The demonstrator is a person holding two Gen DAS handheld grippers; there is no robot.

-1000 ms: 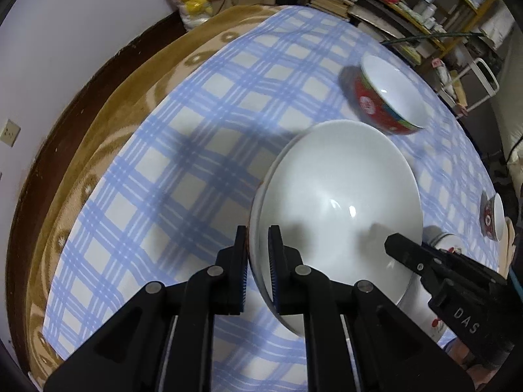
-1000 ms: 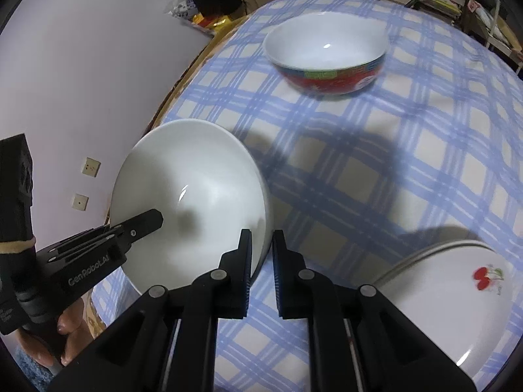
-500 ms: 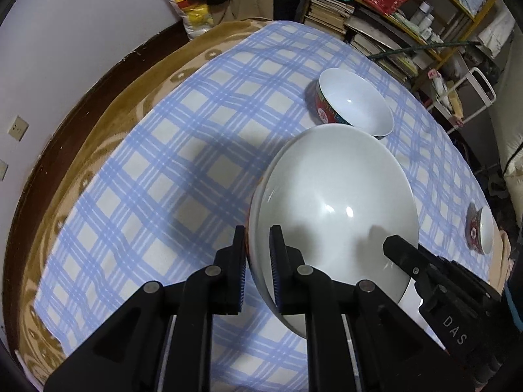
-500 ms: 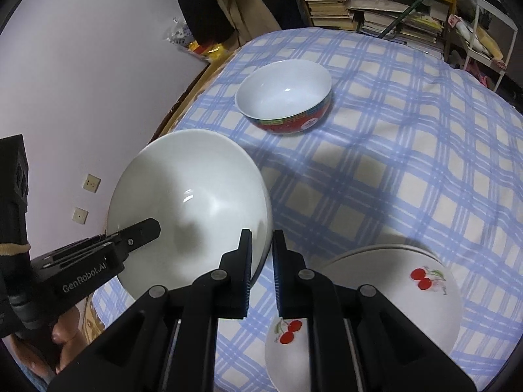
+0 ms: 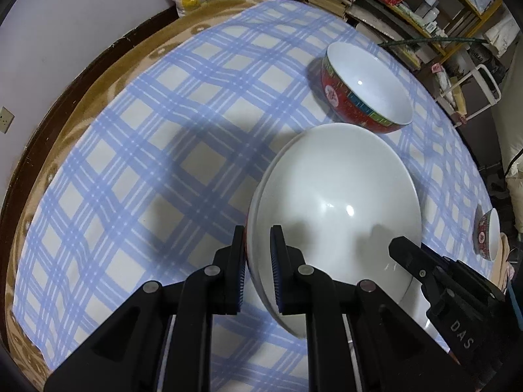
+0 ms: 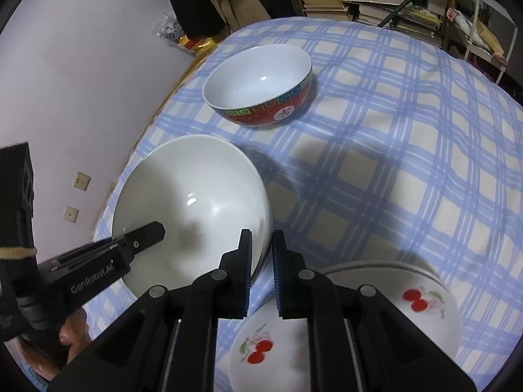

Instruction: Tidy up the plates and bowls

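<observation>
Blue-checked cloth covers the round table under both grippers, with cherry-printed plates lying nearest, at five o'clock in the right wrist view. Held clear above the cloth, the large white bowl is pinched by opposite rims: the left gripper is clamped on its left edge and the right gripper on its right edge. Farther off at twelve o'clock sits the red-patterned bowl, upright, roughly equally near to both hands, probably the nesting target.
</observation>
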